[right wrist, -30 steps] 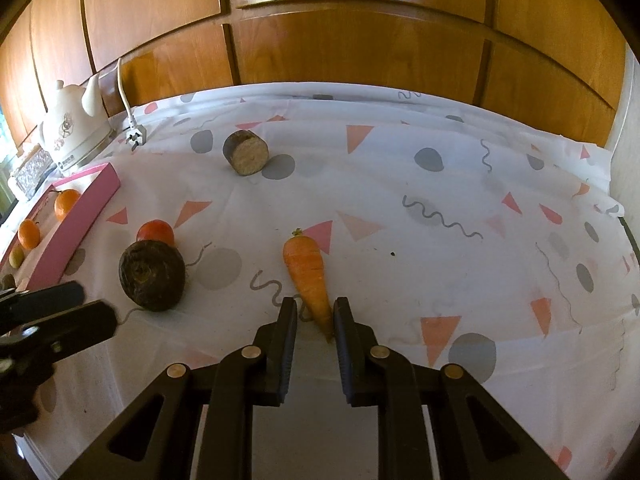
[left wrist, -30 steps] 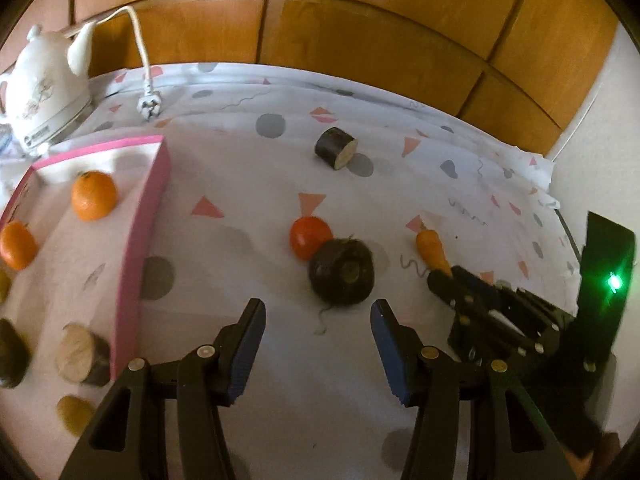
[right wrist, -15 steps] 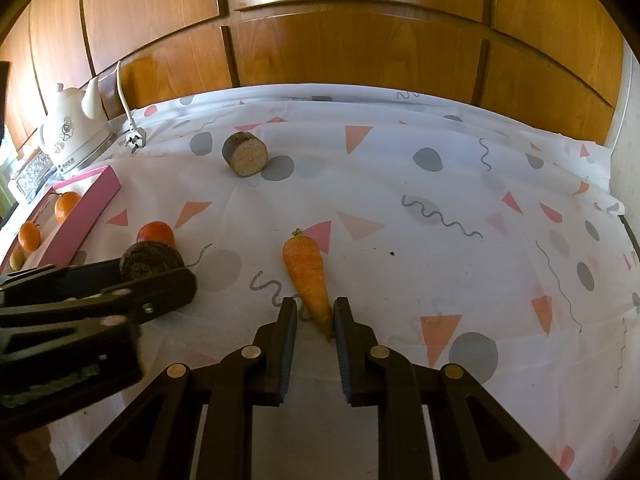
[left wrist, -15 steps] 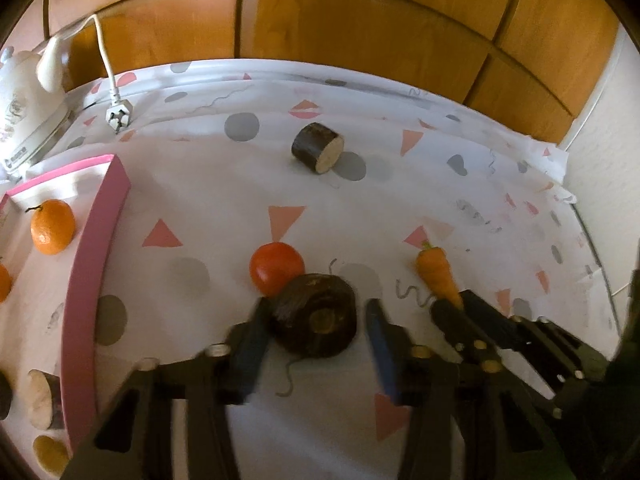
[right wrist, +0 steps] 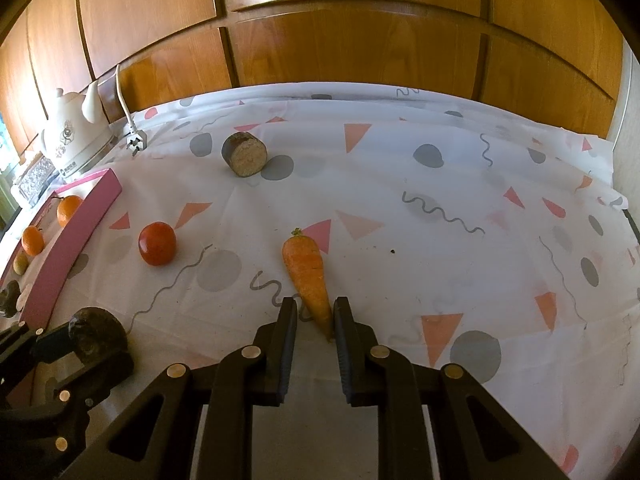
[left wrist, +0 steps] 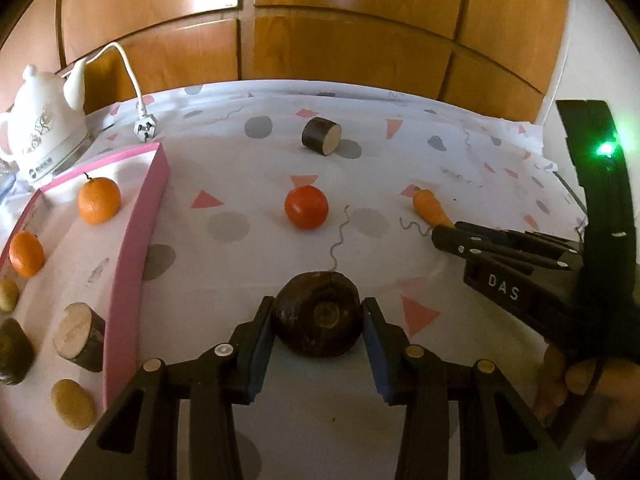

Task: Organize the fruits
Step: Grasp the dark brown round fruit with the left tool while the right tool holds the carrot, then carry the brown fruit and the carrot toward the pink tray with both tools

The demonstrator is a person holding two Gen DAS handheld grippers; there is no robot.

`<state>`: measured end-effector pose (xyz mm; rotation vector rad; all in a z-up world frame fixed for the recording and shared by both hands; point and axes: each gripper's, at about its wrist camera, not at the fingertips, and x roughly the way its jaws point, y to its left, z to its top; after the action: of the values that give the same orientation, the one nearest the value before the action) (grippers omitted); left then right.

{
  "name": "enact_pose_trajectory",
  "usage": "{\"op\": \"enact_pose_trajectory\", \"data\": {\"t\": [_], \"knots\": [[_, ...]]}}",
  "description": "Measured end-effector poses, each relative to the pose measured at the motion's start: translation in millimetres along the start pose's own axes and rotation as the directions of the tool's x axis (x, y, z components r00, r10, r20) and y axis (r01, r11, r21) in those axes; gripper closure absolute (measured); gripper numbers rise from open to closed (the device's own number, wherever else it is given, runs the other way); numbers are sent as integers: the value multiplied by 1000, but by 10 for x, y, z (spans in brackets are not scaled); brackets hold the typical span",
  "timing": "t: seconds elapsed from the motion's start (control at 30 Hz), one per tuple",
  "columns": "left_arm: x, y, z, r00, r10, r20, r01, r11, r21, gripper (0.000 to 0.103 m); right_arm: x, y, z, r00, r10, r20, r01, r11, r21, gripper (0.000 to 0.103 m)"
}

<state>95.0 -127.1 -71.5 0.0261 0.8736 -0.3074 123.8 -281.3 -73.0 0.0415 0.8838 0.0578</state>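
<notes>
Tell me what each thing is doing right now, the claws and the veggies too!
left claw, has just been closing, now squeezing the dark round root
dark round root, gripped in the left claw
right claw, nearly closed, not squeezing
carrot, lying on the cloth, tip between the right claw's fingers
tomato, loose on the cloth
kettle plug, unplugged
</notes>
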Motion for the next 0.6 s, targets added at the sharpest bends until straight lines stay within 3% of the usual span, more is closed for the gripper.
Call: {"op": "enact_pose_trajectory", "data": {"t": [0.6], "knots": [[7, -9, -27, 1000, 8, 28, -8, 1000, 15, 60, -8, 91, -6, 999, -51, 5, 52, 998, -42, 86]]}}
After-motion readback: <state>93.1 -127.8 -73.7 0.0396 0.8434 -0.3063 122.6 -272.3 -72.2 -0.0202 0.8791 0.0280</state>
